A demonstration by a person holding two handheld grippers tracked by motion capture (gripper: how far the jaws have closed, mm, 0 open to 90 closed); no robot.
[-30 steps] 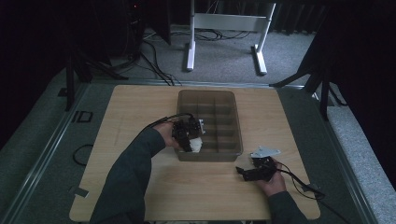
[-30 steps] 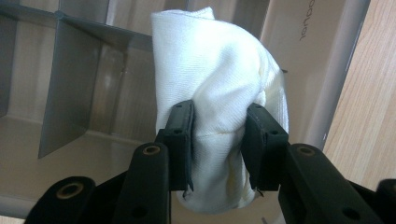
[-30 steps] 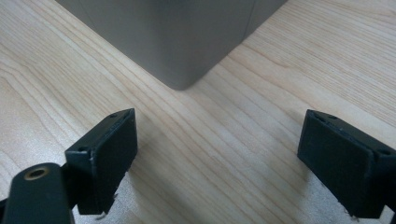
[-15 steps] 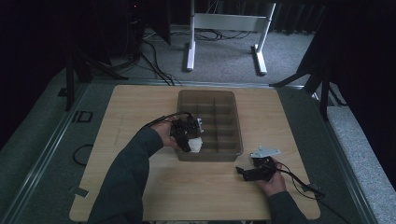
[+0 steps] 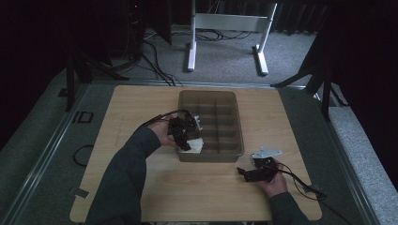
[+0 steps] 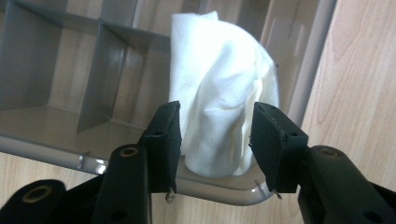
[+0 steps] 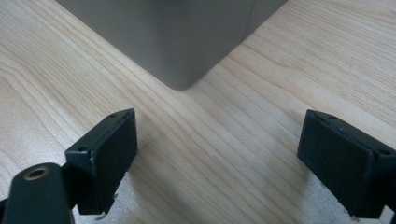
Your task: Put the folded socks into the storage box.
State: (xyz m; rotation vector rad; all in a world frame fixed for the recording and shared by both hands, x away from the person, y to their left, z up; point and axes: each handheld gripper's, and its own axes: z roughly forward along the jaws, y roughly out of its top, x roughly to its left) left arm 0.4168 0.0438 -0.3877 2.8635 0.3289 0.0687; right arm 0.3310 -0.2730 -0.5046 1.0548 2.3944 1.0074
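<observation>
- White cloth (image 6: 219,93), crumpled into a soft wad, sits in the near corner compartment of the grey divided bin (image 5: 237,136); in the high view it shows as a pale patch (image 5: 195,145) at the bin's near-left corner.
- The left gripper (image 6: 217,133) hangs over that corner with its jaws on either side of the wad. The cloth bulges between them and appears to touch both pads, so I judge it lightly held, though a firm pinch cannot be confirmed.
- The right gripper (image 7: 217,161) rests low over the bare wooden table (image 7: 280,70), its jaws spread wide with nothing between them, pointing at the bin's outer corner (image 7: 182,56). In the high view it lies (image 5: 256,172) in front of the bin, well apart from the cloth.
- The step in hand looks like placing the cloth into the compartment, or else lifting it out; the pictures alone do not settle which.
- If placing, the next move calls for parting the jaws fully and rising straight up, so no fold snags and drags over the rim.
</observation>
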